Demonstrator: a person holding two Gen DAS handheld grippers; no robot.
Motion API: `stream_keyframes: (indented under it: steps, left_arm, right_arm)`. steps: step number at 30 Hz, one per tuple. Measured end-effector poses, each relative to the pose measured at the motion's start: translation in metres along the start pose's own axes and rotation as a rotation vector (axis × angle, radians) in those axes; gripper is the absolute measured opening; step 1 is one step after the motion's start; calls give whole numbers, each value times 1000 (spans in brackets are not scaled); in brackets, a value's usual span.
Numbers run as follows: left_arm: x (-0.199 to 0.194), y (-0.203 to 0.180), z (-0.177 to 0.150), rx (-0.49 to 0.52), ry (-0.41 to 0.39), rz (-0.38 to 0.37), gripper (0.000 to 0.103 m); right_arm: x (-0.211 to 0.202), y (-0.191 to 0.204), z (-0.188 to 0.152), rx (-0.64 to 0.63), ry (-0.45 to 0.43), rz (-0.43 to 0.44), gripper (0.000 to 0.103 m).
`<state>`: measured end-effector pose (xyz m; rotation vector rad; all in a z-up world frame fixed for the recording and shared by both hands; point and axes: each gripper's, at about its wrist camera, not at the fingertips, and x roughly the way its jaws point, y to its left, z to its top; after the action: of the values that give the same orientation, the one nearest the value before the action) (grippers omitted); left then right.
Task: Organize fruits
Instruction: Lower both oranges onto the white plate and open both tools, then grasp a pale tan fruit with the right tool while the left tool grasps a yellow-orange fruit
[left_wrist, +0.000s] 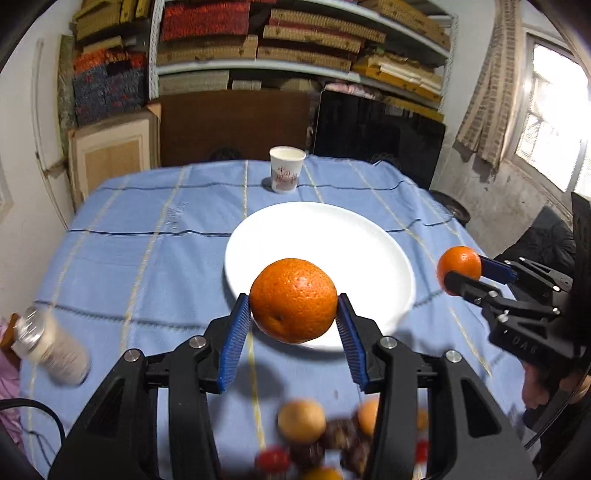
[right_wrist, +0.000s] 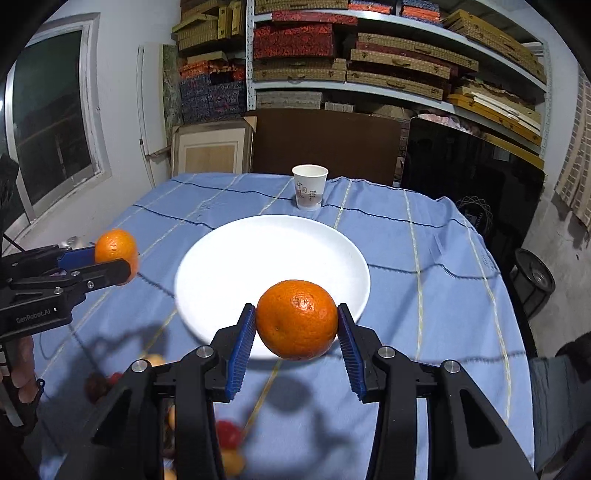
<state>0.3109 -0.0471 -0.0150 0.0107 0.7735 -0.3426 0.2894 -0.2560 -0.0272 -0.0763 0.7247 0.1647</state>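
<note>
Covering the tabletop is a blue checked cloth, its rounded far edge near stacked shelves. Left to right: a blurred jar, a smooth white plate with bare cloth around, a paper cup behind. Left claw clamps a dimpled orange over the plate's near rim; right claw clamps another orange likewise.

Daylight enters through the window, blown out to white. The white plate glares. Gripper shadows fall dark on the near blue tablecloth. The fruit pile and the jar are motion-blurred. Shelves bow; corners vignette black.
</note>
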Motion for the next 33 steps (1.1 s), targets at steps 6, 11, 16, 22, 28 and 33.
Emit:
stream_keyframes:
  steps: [6,11,16,22,28,33]
  left_arm:
    - [92,9,25,-29,96,22,47]
    - [122,17,32,-42,108,60,73]
    - [81,22,31,-59,51,84,82]
    - [4,10,-19,-19,49,103,97]
    - [-56,-5,-109,80,75,121,97]
    - [-81,-13,-171,125,91,175,97]
  right_arm:
    - [84,-9,19,-4,65,6,45]
    - [94,-8,26,-21,23,-3,65]
    - [52,-8,20,1,-22,10,66]
    - [-22,17,-36,-17,36,48,66]
    - [-87,74,-132,-100,86,102,66]
    - [-114,122,-179,-161,116,173,65]
